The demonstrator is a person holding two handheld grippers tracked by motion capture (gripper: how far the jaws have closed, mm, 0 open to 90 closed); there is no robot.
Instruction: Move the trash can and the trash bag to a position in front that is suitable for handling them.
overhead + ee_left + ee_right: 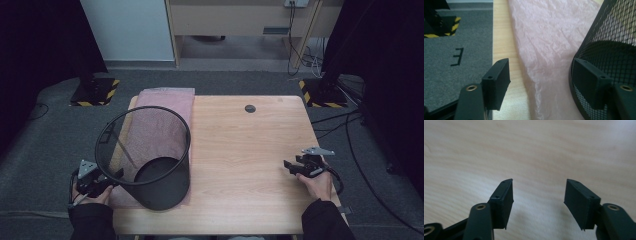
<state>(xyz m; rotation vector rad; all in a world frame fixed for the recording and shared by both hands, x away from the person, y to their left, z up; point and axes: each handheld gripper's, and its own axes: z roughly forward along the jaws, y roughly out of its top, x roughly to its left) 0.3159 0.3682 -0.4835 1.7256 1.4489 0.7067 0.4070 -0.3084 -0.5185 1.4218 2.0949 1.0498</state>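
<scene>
Black mesh bin [150, 165] stands upright on pink sheet [162, 107], lower left of frame, left gripper [102, 184] released with jaws spread beside its wall; right gripper [296, 167], lower right, gapes empty over table [240, 150].

Wooden table [240, 150] under pink sheet [165, 102], mesh bin [145, 160]

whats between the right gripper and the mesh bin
Bare wooden table: the high view shows nothing between the right gripper and the mesh bin.

Lab-like recording room: hazard-striped stand bases [95, 92], floor cables [360, 165], grey carpet [235, 80].
</scene>
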